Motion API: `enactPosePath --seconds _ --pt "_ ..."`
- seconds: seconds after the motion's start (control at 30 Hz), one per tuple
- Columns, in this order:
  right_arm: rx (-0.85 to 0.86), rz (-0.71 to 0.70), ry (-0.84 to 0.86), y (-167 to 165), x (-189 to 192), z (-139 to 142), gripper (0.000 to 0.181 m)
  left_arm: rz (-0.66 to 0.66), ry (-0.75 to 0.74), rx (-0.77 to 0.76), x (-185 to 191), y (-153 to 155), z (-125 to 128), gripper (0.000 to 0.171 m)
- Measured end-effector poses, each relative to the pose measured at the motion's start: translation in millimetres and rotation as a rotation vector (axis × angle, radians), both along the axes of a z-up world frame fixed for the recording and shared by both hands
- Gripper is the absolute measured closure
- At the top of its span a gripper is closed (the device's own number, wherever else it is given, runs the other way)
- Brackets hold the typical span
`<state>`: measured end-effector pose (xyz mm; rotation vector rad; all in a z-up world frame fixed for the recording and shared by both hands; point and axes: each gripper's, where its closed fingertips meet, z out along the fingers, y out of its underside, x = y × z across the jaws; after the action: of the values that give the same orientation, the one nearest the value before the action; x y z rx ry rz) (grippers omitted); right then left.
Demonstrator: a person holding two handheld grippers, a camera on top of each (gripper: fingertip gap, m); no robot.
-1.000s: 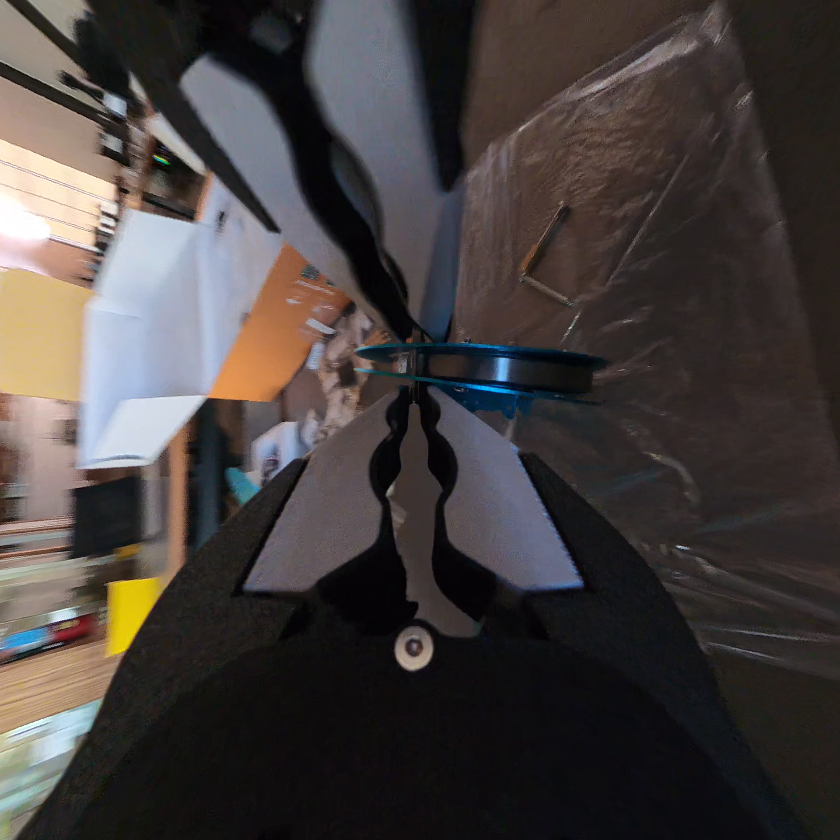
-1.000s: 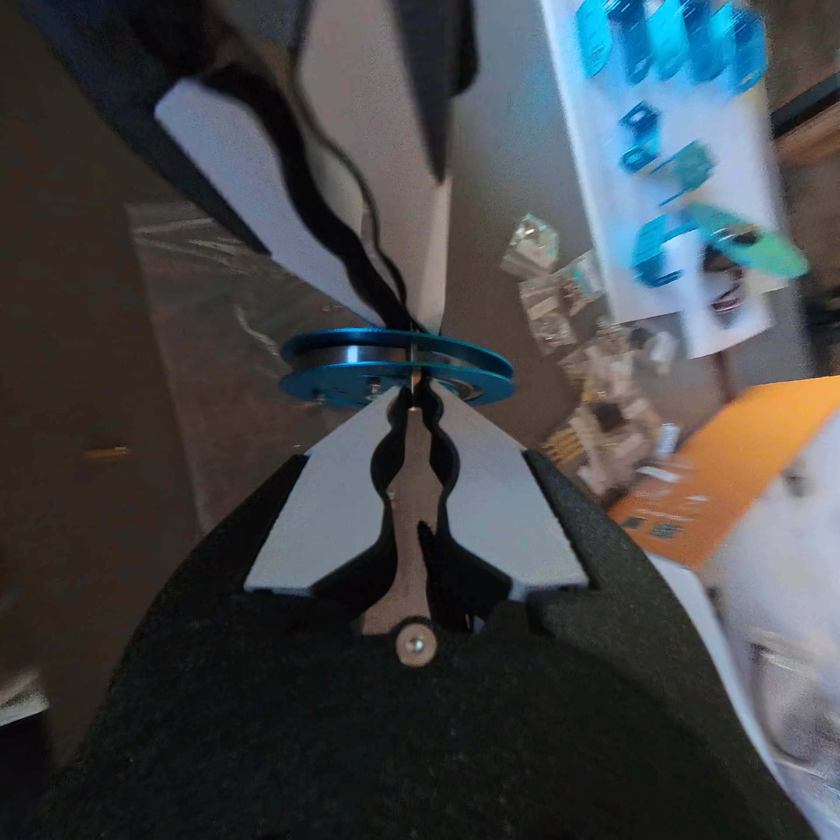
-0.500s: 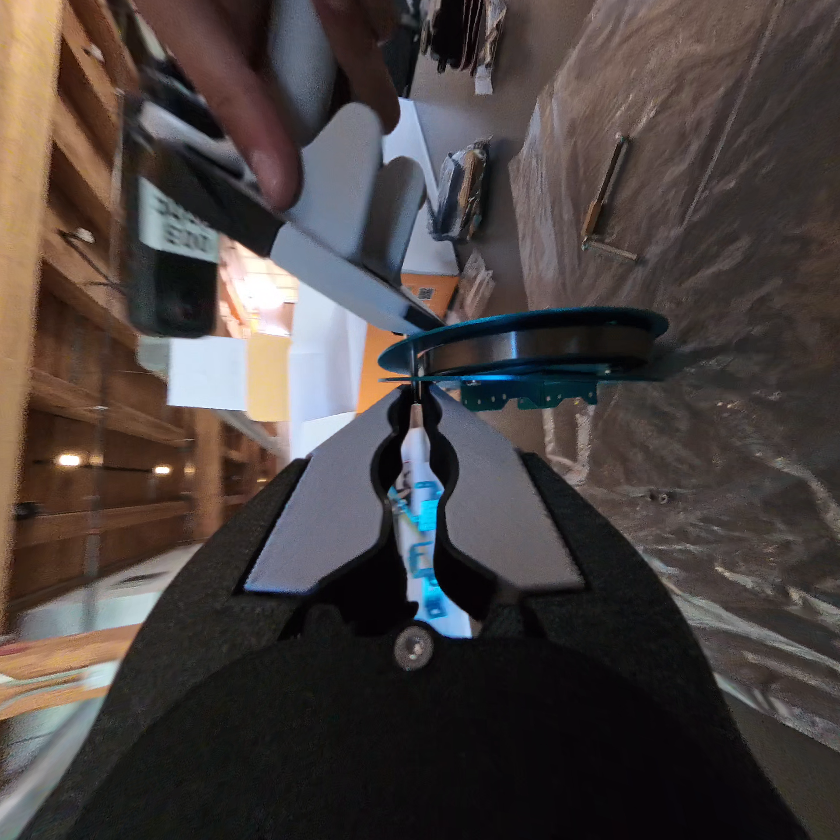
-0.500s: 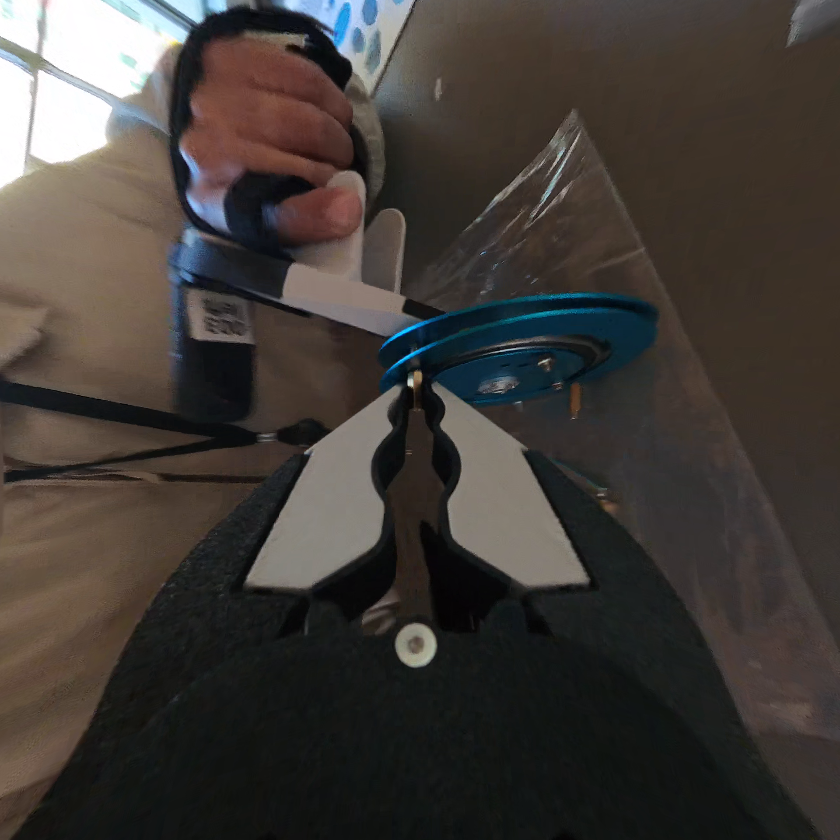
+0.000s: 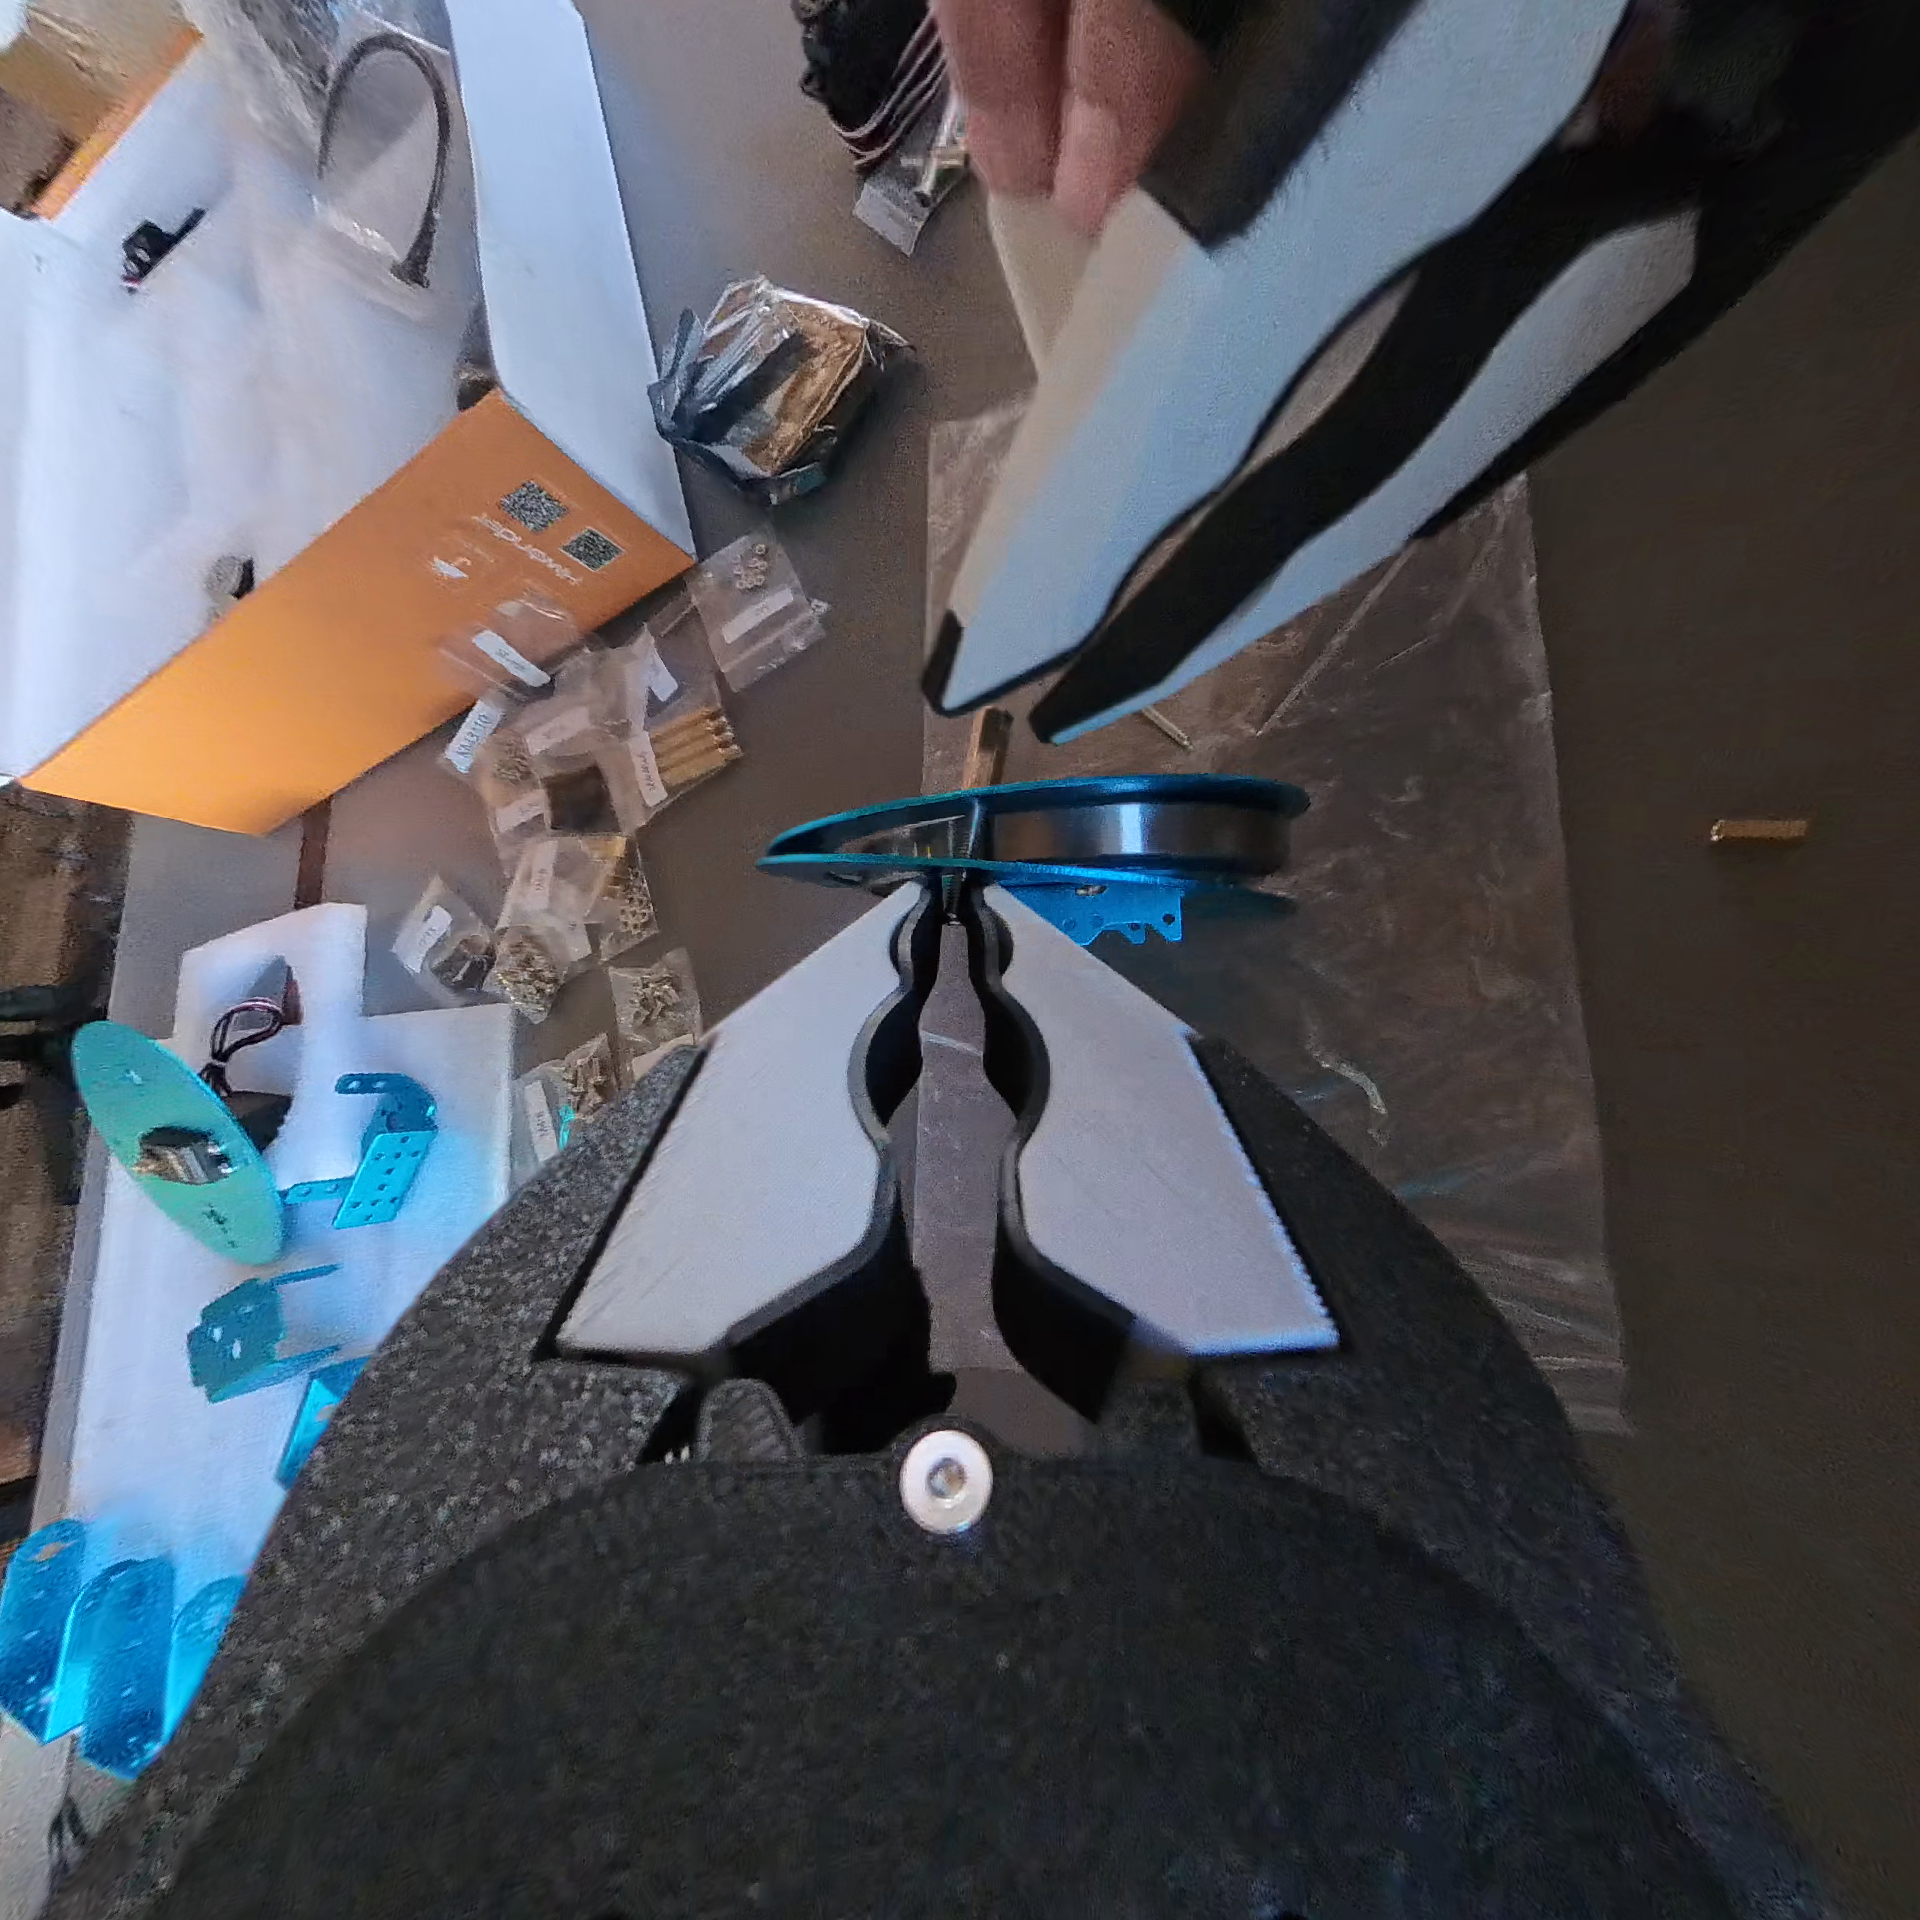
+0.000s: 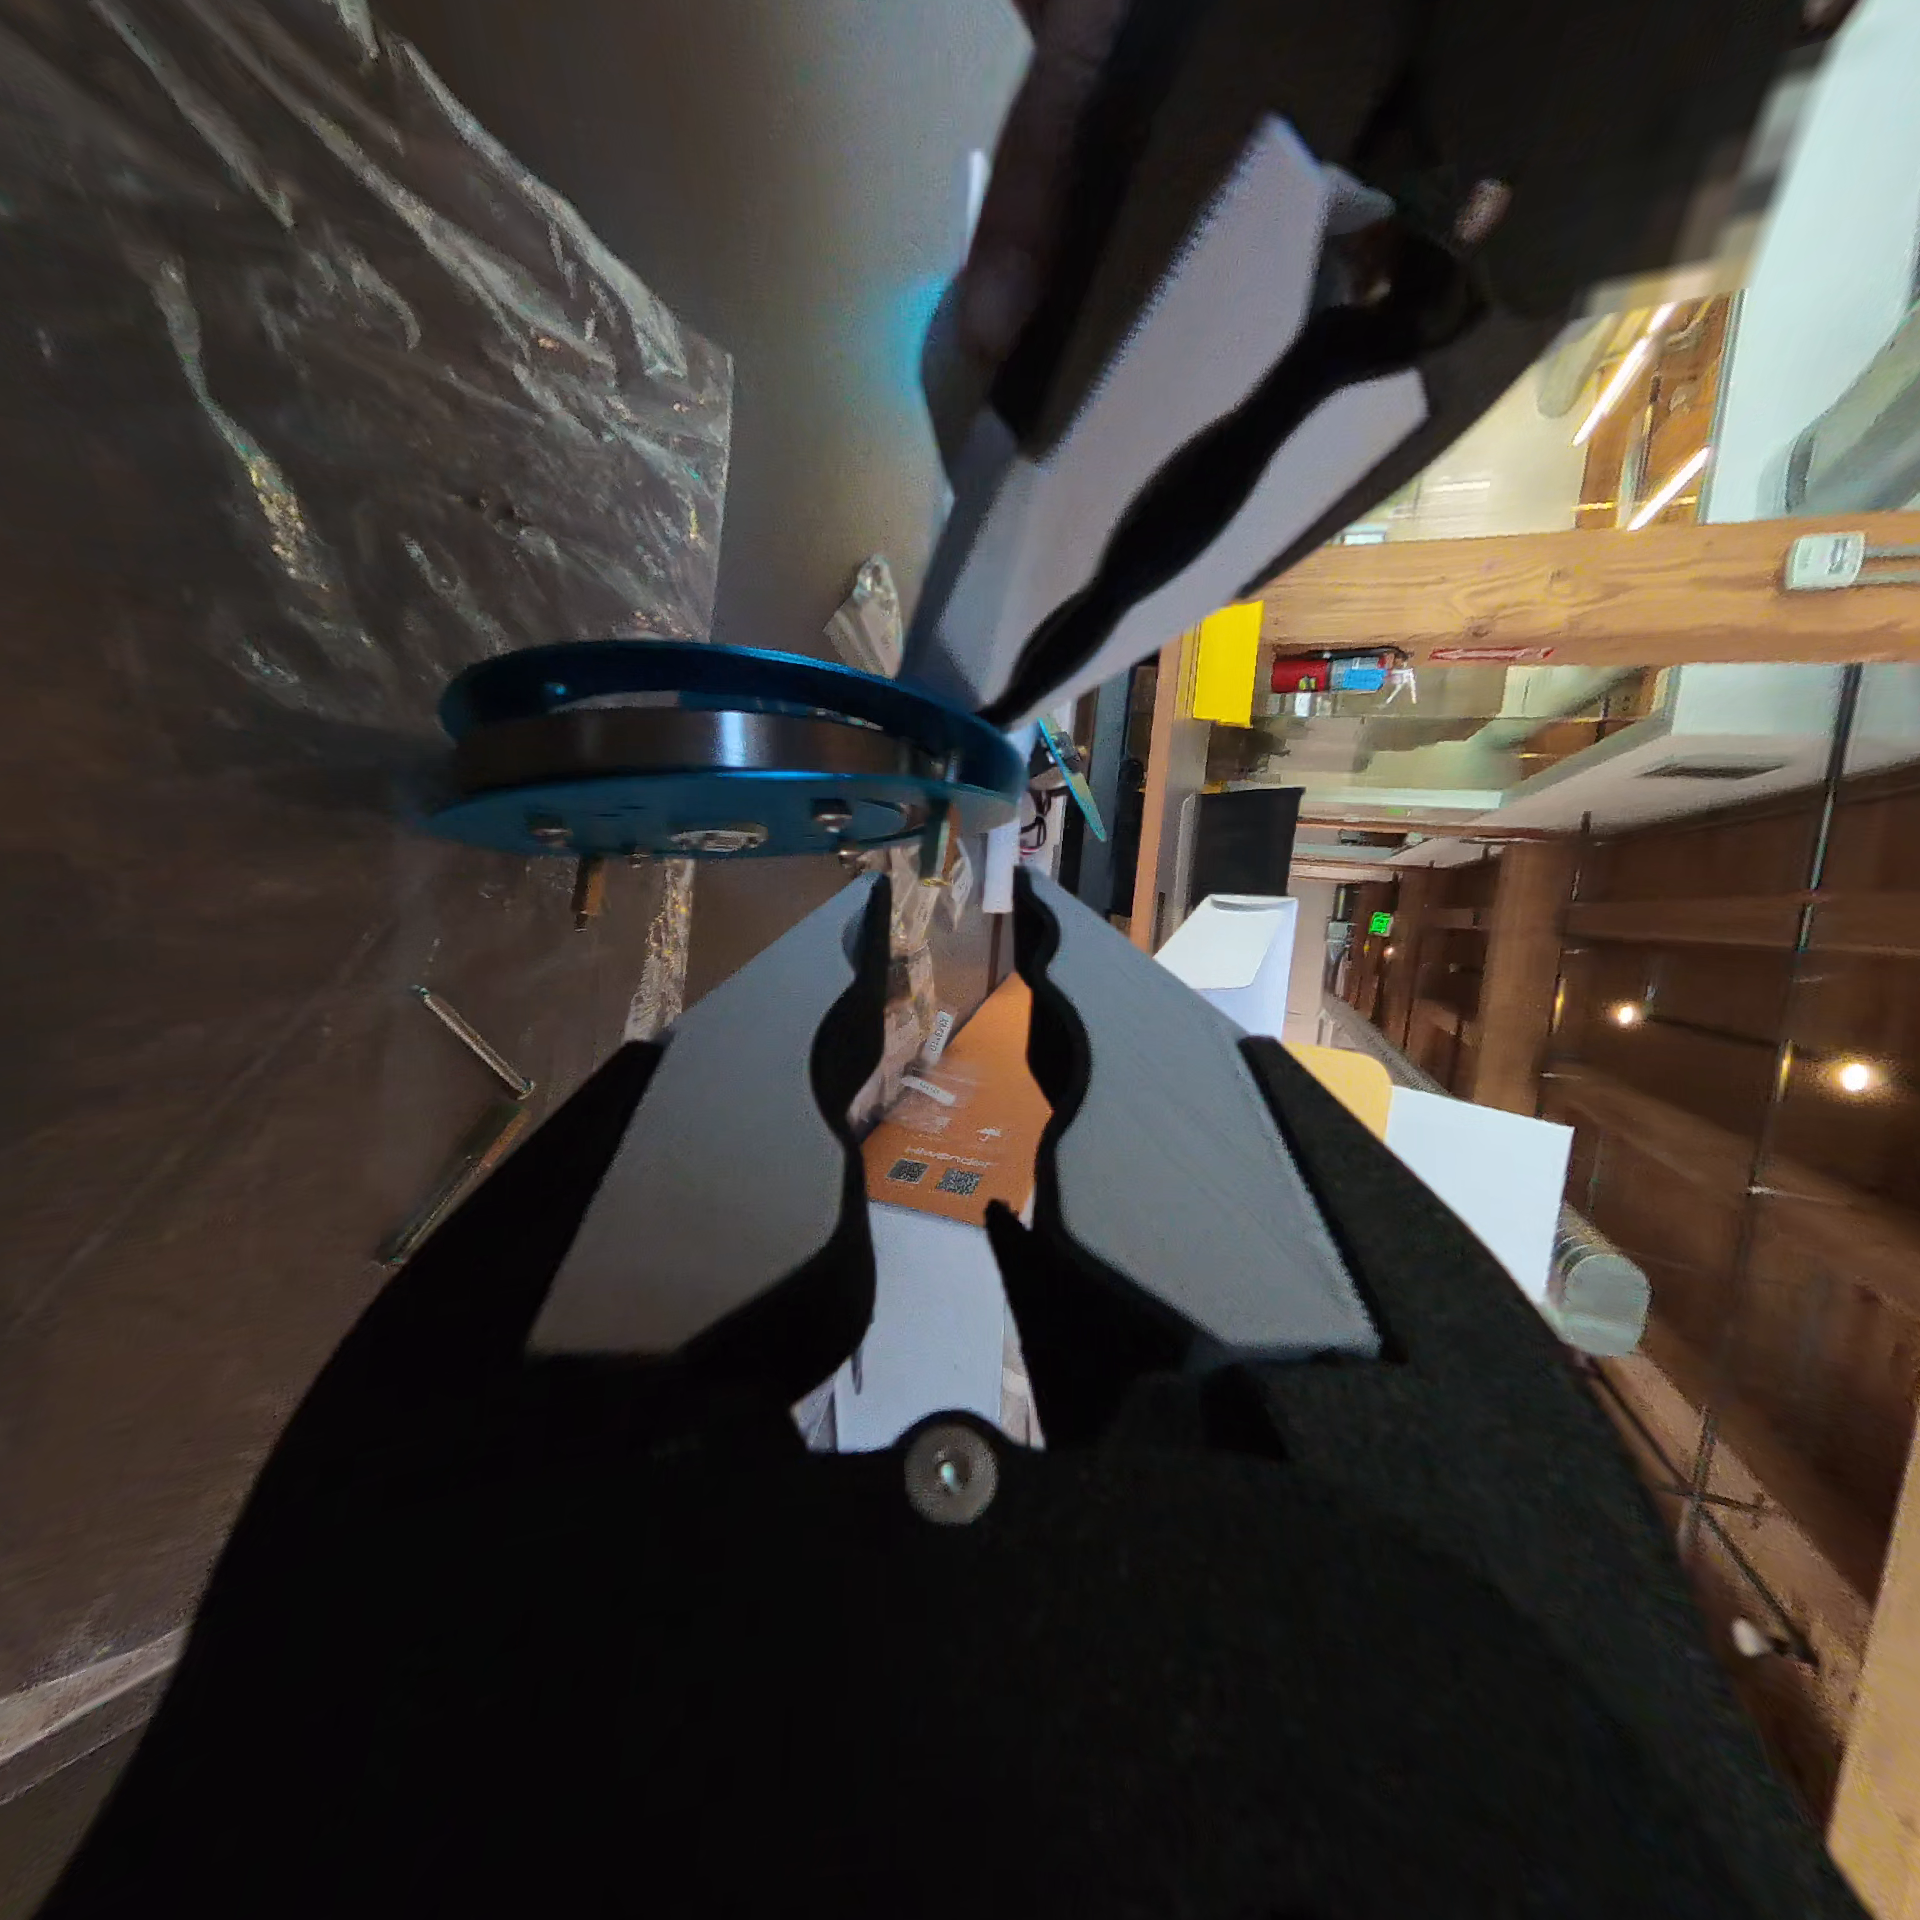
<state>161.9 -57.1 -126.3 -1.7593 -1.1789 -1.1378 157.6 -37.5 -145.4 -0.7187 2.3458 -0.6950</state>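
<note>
A blue disc assembly, two round blue plates with a dark ring between them, is held in the air, edge on. My left gripper is shut on its rim. My right gripper is open, its fingertips just short of the disc and not touching it. In the left wrist view the right gripper hangs just above the disc with its jaws slightly apart, and a hand holds it. In the right wrist view the left gripper pinches the disc's right edge.
A clear plastic sheet lies on the brown table under the disc. To the left are an orange box, several small bags of screws and a white foam tray with blue brackets. A brass standoff and a hex key lie loose. The tips of both grippers are at nearly the same place.
My right gripper has opened and let go of the disc's rim. My left gripper still holds the disc. Both views have swung round as the disc was turned.
</note>
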Motion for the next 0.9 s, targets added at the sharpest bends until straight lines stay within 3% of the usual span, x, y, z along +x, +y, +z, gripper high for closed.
enactPosePath --seconds 0.1,0.17,0.27,0.37,0.5,0.77,0.83,0.9 --pt "-0.008 0.0 -0.017 5.3 0.7 -7.8 0.157 0.004 0.032 -0.038 -0.2 -0.7 -0.1 0.169" --pt "0.004 0.024 -0.011 8.9 -4.5 -6.2 0.172 -0.004 0.028 -0.034 -0.7 -2.5 0.1 0.169" --pt "-0.01 0.006 0.001 13.9 -0.8 -5.0 0.175 0.0 -0.013 0.012 1.1 0.5 0.4 0.169" --pt "-0.058 -0.011 0.126 15.4 0.1 -5.4 0.176 -0.006 -0.059 0.042 1.2 1.5 0.7 0.169" --pt "-0.207 -0.073 0.527 14.2 0.7 -7.5 0.177 -0.018 -0.172 0.138 2.4 0.2 2.3 0.169" --pt "-0.753 -0.307 1.713 1.8 -5.4 -7.9 0.179 -0.075 -0.592 0.645 1.4 -8.0 6.9 0.169" --pt "-0.831 -0.292 1.873 -0.4 -7.8 -6.9 0.179 -0.061 -0.613 0.663 0.7 -7.4 7.2 0.17" --pt "-0.777 -0.227 1.853 1.0 -8.3 -6.2 0.177 -0.036 -0.584 0.577 1.0 -6.2 8.1 0.169"
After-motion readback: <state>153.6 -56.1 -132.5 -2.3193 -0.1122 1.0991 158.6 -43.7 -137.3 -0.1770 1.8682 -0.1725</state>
